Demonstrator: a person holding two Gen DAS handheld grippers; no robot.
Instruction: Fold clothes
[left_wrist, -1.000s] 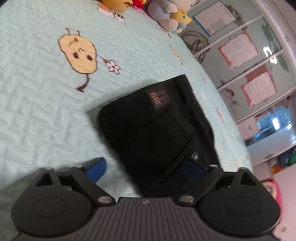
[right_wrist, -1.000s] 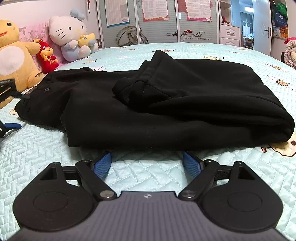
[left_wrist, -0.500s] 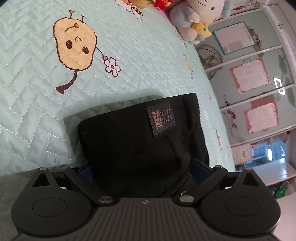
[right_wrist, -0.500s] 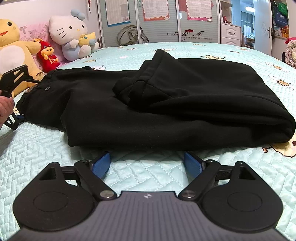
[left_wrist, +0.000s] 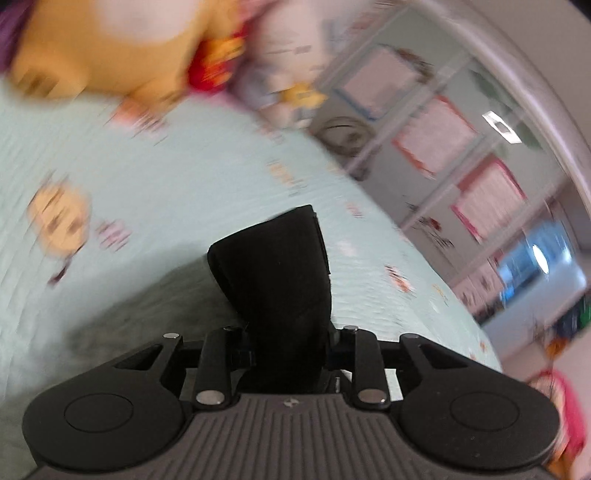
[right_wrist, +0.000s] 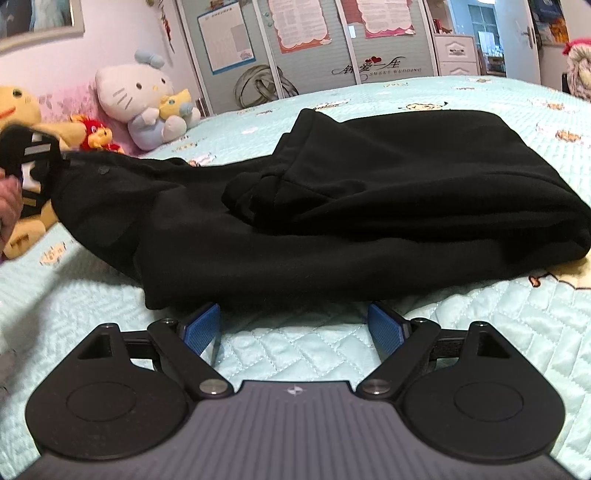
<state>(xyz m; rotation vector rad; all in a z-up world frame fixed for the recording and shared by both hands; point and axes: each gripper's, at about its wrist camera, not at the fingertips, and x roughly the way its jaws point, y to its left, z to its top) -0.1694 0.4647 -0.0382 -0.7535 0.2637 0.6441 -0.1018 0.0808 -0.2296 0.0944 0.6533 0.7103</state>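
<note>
Left gripper (left_wrist: 290, 354) is clamped on the black trousers (right_wrist: 332, 206): in my left wrist view a bunched fold of the black fabric (left_wrist: 273, 280) sticks up from between the closed-in fingers, raised off the bed (left_wrist: 166, 192). That view is motion-blurred, so I can't read fabric detail beyond that. Right gripper (right_wrist: 293, 326) is spread wide and holds nothing; both blue pads (right_wrist: 202, 326) sit low over the quilted cover, just short of the near edge of the trousers, not touching as far as I can tell. The trousers lie across the middle of the bed in front of the right gripper, already doubled over: a thicker folded layer with a cuff end on the right half, a flatter part running to the left. At the far left the waist end is pulled up off the bed, and there I see the other tool's dark body and a hand (right_wrist: 9, 206) at the frame edge. Plush toys line the bed's far left edge: a white cat plush (right_wrist: 144, 99), a yellow plush (right_wrist: 22, 110) and a small red one (right_wrist: 98, 134). Wardrobe doors (right_wrist: 306, 44) with posters stand past the far edge.
</note>
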